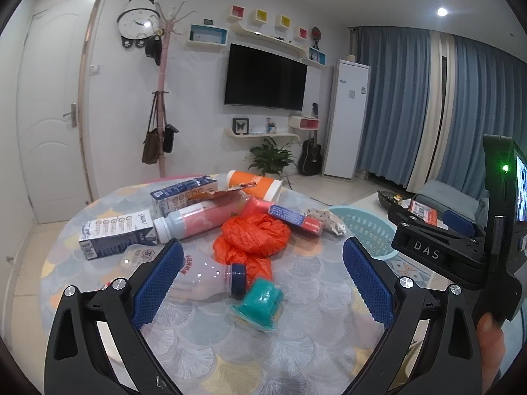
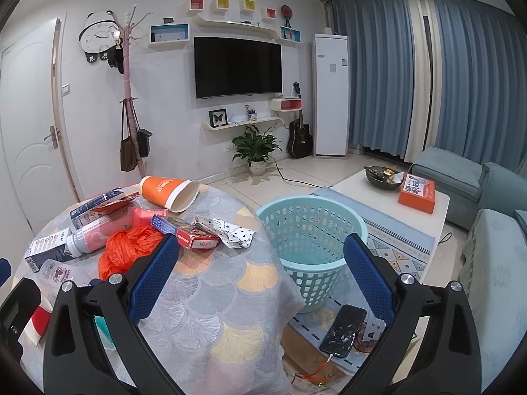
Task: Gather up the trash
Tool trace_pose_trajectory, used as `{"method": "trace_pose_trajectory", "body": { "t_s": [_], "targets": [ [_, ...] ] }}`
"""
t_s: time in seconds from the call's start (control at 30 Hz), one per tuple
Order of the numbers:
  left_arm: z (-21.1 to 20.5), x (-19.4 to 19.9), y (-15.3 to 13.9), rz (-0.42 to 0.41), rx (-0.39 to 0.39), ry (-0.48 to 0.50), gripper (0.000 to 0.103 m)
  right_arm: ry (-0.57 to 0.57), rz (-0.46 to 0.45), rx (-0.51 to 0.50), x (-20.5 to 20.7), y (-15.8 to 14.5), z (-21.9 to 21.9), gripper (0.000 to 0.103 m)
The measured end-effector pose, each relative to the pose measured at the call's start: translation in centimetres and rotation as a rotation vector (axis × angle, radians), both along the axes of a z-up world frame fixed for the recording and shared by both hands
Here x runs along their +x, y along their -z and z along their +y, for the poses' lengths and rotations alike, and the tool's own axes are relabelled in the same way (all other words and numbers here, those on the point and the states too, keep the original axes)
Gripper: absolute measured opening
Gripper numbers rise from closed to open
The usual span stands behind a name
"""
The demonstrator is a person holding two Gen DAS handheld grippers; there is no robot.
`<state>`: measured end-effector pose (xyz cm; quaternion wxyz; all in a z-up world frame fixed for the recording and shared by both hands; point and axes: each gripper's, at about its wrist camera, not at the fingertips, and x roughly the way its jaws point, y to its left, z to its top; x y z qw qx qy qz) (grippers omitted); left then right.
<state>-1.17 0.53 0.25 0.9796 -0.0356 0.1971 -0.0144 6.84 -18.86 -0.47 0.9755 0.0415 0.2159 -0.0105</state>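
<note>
Hovering low over the table (image 1: 296, 355), the left tongs (image 1: 263, 283) are spread wide and hold nothing; between their blue pads lie a teal yogurt cup (image 1: 260, 302) tipped on its side and, just beyond it, a clear plastic bottle (image 1: 204, 279). The bottle lies flat, its long axis running roughly left to right, its dark blue cap pointing right toward the cup and touching or nearly touching it. The right tongs (image 2: 260, 273) are likewise spread and empty, held over the table's near right edge with the mint laundry-style basket (image 2: 309, 230) on the floor just past that edge.

The step in hand looks like a first pick by the left tongs. A clean grasp would probably close across the bottle's narrow neck or the cup's body, not along the bottle's length, since a crushed clear bottle may flex and slip. Taking the nearest piece first keeps the pile behind undisturbed.

Farther back sits a crumpled orange plastic bag (image 1: 253, 233), then a pink-labelled bottle (image 1: 201, 217) lying with its white cap toward the left, two blue-and-white cartons (image 1: 115, 233), a red and blue box (image 1: 296, 219) and crumpled patterned paper (image 1: 326, 220). At the far edge an orange paper cup (image 1: 253, 186) lies on its side, its open mouth facing right toward the basket. Nothing shows inside the basket yet, so the collecting appears barely begun.
</note>
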Motion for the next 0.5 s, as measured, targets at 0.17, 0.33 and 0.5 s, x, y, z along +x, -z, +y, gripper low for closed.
{"method": "trace_pose_trajectory", "body": {
  "t_s": [0.17,0.33,0.5],
  "targets": [
    [0.05,-0.03,0.02,0.0,0.0,0.001,0.094,-0.003,-0.001,-0.006,0.1,-0.1,0.14,0.095],
    [0.03,-0.03,0.01,0.001,0.0,0.001,0.094,-0.003,-0.004,-0.012,0.18,-0.25,0.29,0.095],
    [0.0,0.0,-0.02,0.0,-0.001,0.0,0.094,-0.008,-0.007,-0.025,0.22,-0.44,0.66,0.095]
  ]
}}
